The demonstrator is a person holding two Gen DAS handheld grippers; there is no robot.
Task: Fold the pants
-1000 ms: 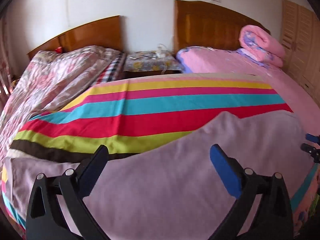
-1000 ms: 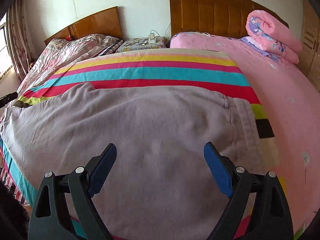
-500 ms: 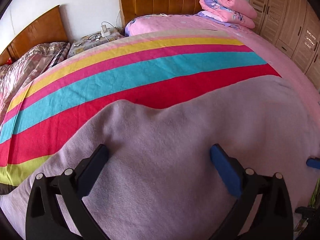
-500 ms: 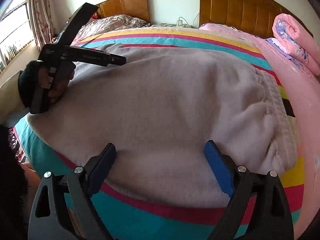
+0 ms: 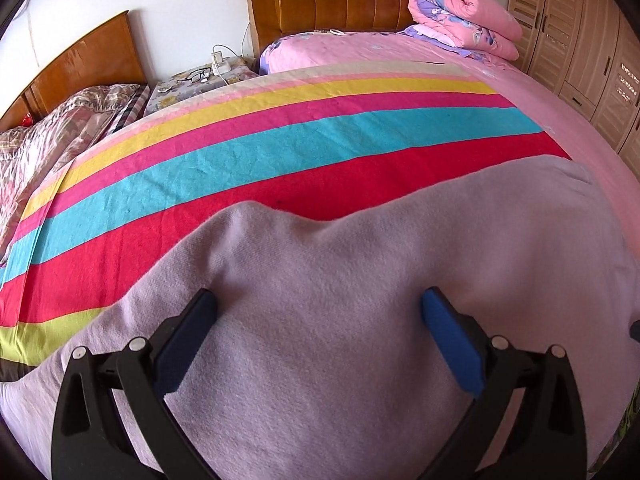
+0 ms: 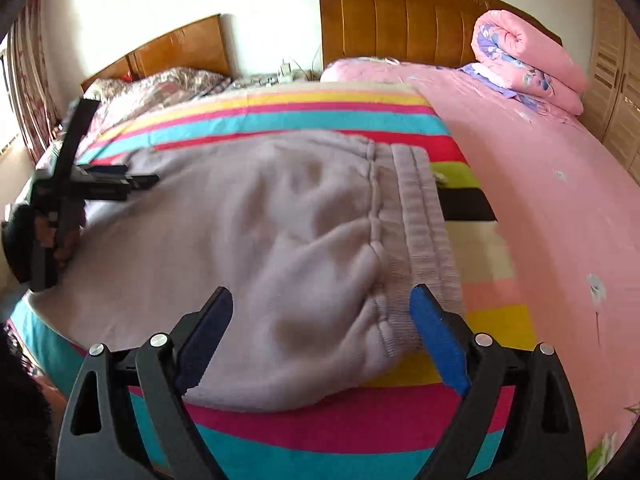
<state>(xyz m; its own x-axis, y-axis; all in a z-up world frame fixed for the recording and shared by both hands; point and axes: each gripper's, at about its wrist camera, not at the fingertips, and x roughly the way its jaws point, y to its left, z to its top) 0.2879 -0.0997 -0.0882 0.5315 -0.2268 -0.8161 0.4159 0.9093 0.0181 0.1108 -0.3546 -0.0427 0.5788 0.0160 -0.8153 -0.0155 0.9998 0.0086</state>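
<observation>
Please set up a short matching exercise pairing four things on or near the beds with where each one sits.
Things:
1. lilac fleece pants
2. rolled pink floral quilt
3. black-framed glasses
4. ribbed elastic waistband

Places:
A. on the nightstand between the two beds
B. at the pants' right end, by the open right hand-held gripper
C. spread flat over the striped blanket
D. against the wooden headboard, on the pink sheet

Pairs: 1-C, 2-D, 3-A, 4-B

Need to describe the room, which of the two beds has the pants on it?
The bed with the taller headboard: its striped blanket carries the lilac pants. The other bed holds only a floral quilt.
</observation>
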